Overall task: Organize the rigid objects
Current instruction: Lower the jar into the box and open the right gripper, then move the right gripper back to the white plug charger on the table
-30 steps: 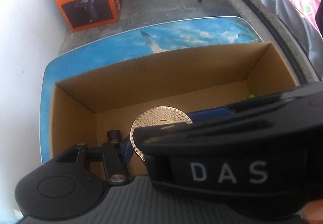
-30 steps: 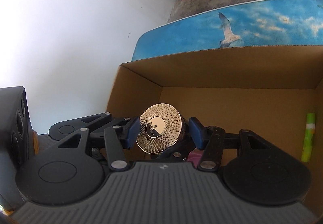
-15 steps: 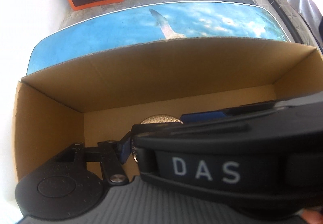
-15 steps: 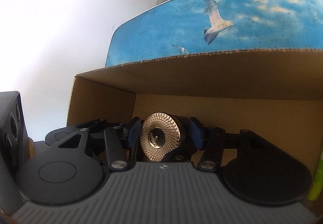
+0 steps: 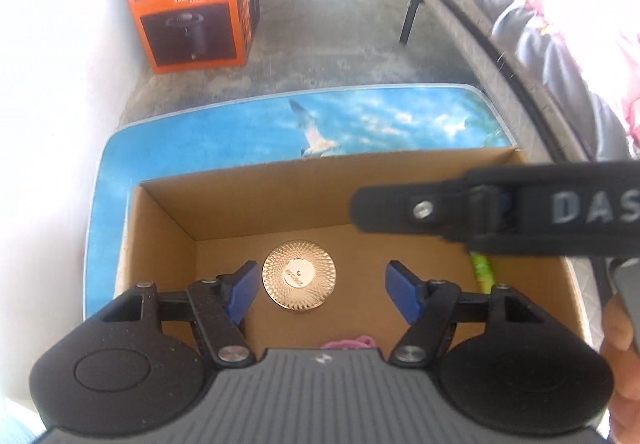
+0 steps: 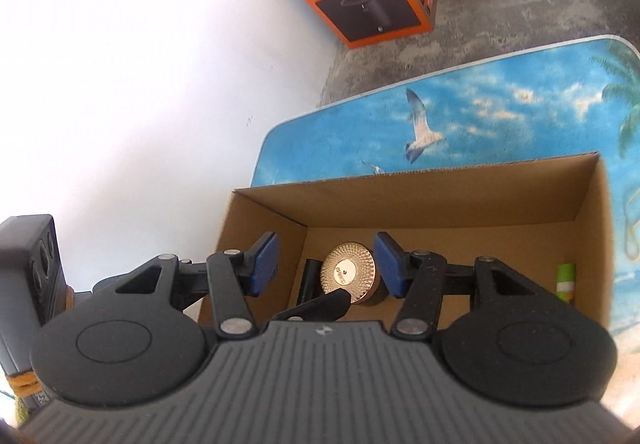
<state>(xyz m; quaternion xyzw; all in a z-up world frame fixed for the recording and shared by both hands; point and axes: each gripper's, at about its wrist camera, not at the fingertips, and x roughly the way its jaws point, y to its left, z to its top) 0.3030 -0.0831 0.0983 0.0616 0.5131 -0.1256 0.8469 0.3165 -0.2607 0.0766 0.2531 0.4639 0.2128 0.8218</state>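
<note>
Both tools (image 5: 318,286) (image 6: 326,264) open above the gold disc (image 5: 299,276) in the carton (image 5: 160,228).

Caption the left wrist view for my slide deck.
Open left hand-held gripper above a gold-lidded jar standing in a cardboard box.

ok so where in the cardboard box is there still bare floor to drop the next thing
The box floor is bare from the gold round lid across to the green tube by the right wall, and along the far wall. It is crowded near the front, around the lid and pink item.
</note>
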